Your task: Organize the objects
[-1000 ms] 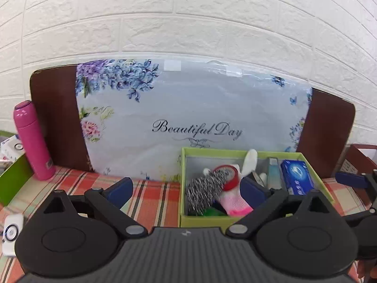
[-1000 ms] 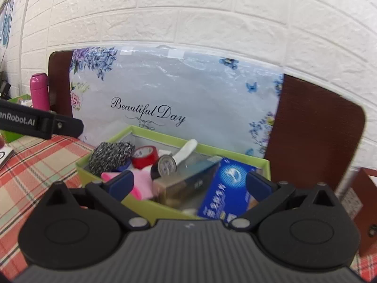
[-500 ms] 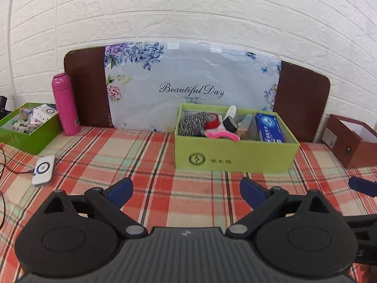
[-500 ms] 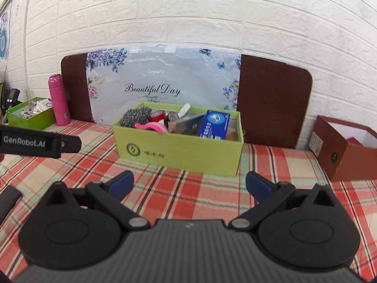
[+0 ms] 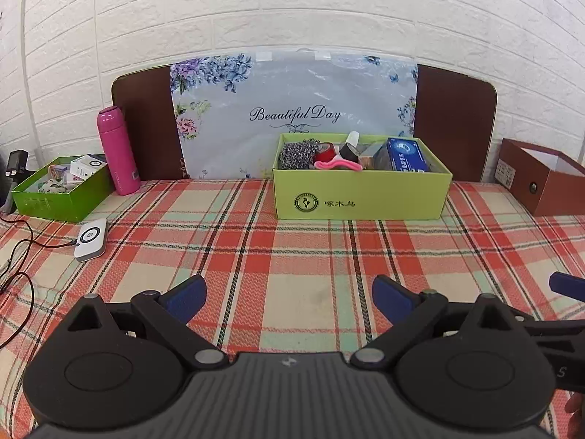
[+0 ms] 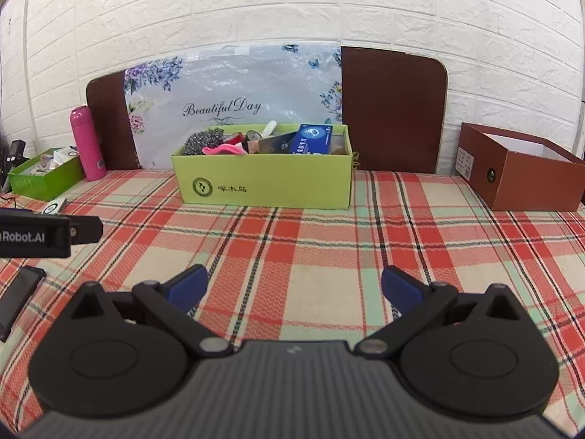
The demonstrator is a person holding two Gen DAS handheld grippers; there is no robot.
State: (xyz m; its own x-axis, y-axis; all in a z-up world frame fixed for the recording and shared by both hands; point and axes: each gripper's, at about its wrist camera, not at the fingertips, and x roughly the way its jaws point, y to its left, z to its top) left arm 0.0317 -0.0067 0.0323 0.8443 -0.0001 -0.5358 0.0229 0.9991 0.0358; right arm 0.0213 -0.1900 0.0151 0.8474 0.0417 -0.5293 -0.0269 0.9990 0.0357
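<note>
A light green box [image 5: 360, 197] [image 6: 263, 186] stands at the back of the plaid table. It holds a steel scourer [image 5: 297, 153], red tape [image 5: 326, 152], a pink item [image 5: 338, 164], a white tube and a blue carton [image 5: 406, 153] [image 6: 312, 139]. My left gripper [image 5: 289, 298] is open and empty, well in front of the box over the cloth. My right gripper [image 6: 294, 289] is open and empty too, also well back from the box.
A darker green box [image 5: 55, 201] with small items and a pink bottle [image 5: 117, 150] stand at the back left. A white device [image 5: 90, 238] with a black cable lies left. A brown box [image 6: 523, 172] stands at the right. A black phone [image 6: 16, 298] lies near left.
Both grippers have pulled back from over the light green box toward the near side of the table. The box's contents look unchanged. Both stay open.
</note>
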